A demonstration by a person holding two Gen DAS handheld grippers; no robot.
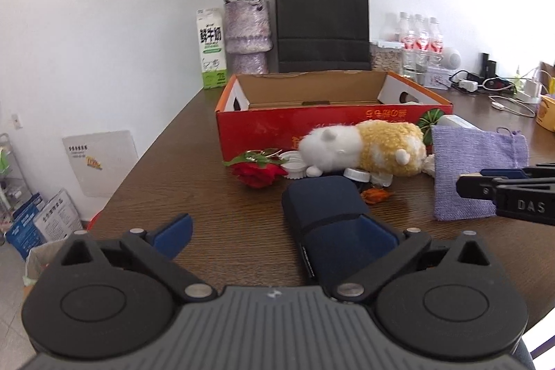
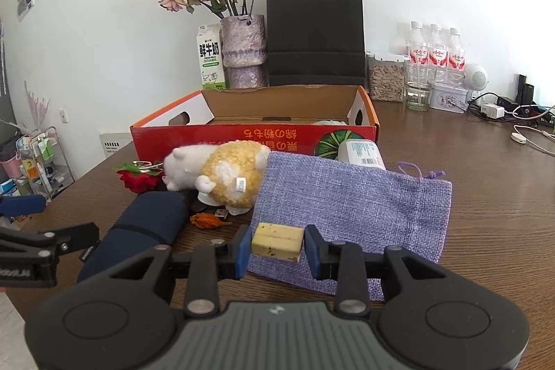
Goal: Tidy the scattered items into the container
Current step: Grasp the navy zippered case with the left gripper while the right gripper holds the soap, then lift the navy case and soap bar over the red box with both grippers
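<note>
1. The left gripper [image 1: 277,233] has its fingers spread wide, with the navy pouch [image 1: 326,214] lying on the table [image 1: 208,196] by its right finger
2. The right gripper [image 2: 277,247] pinches a small yellowish block [image 2: 277,240] above the purple drawstring bag [image 2: 350,207]
3. The red cardboard box [image 2: 253,136] sits open behind the plush toy [image 2: 222,172] and red rose [image 2: 138,179]

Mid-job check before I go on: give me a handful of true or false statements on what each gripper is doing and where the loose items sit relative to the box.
1. The right gripper is shut on a yellowish block. True.
2. The left gripper is clamped on the navy case. False: its jaws stand wide open, and the case lies on the table by the right-hand finger.
3. The plush toy is inside the red box. False: it lies on the table in front of the box.
4. The purple pouch lies flat on the table. True.
5. The red rose lies outside the box. True.
</note>
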